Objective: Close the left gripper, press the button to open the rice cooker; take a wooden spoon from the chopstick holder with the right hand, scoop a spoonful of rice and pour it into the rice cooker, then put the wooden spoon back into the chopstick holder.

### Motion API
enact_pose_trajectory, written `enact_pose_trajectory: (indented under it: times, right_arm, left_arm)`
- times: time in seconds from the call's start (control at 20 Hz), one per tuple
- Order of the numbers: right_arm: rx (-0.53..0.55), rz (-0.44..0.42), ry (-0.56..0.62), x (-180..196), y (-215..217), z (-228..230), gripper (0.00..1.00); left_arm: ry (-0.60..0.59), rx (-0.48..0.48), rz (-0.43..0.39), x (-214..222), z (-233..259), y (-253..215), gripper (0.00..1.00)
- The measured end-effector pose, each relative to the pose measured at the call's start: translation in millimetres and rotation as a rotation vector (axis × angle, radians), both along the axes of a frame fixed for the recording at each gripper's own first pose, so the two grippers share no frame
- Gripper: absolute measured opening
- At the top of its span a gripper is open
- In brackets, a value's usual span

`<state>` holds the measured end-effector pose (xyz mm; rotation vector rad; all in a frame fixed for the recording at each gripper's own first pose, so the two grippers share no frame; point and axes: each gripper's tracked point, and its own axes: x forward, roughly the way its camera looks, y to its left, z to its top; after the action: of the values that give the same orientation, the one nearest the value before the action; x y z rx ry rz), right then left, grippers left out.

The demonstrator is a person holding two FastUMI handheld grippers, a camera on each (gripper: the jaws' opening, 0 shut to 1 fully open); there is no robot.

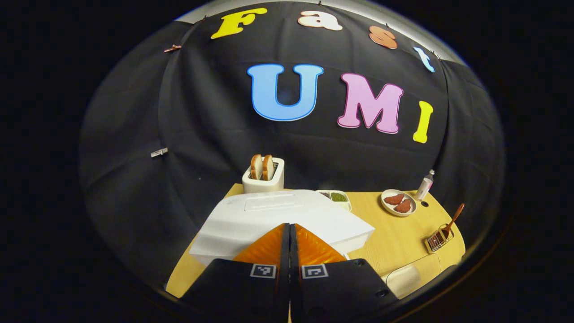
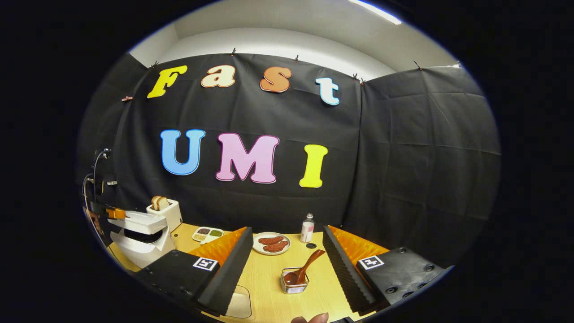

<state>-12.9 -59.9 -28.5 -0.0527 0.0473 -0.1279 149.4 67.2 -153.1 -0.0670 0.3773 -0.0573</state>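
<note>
Rice cooker (image 2: pixel 141 237) lid ajar, button step done. Left gripper (image 1: pixel 289 242) fingers together above it; right gripper (image 2: pixel 283 258) wide, empty. Wooden spoon (image 2: pixel 304 270) in chopstick holder (image 2: pixel 293 285), right of cooker; scooping left.

Rice cooker (image 1: pixel 287 215): smooth matt white plastic. Spoon (image 2: pixel 306 268): glossy brown wood. Chopstick holder (image 2: pixel 294 285): shiny wire metal. Table (image 2: pixel 273 287): pale matt wood grain
</note>
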Motion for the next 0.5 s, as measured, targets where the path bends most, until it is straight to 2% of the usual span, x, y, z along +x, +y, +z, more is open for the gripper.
enact_pose_trajectory:
  times: [0.25, 0.4, 0.5]
  right_arm:
    - [0.001, -0.007, 0.009, -3.0, -6.6, -2.4, 0.98]
    - [0.006, 0.001, 0.025, -1.5, -7.9, -8.8, 0.98]
    - [0.006, 0.009, 0.031, 1.1, -8.5, -11.4, 0.98]
  left_arm:
    - [-0.174, 0.047, 0.066, 0.2, 45.5, 16.4, 0.08]
    - [-0.212, 0.068, 0.055, -8.9, 57.2, 15.0, 0.08]
    - [-0.21, 0.053, 0.027, -14.1, 57.1, 7.0, 0.36]
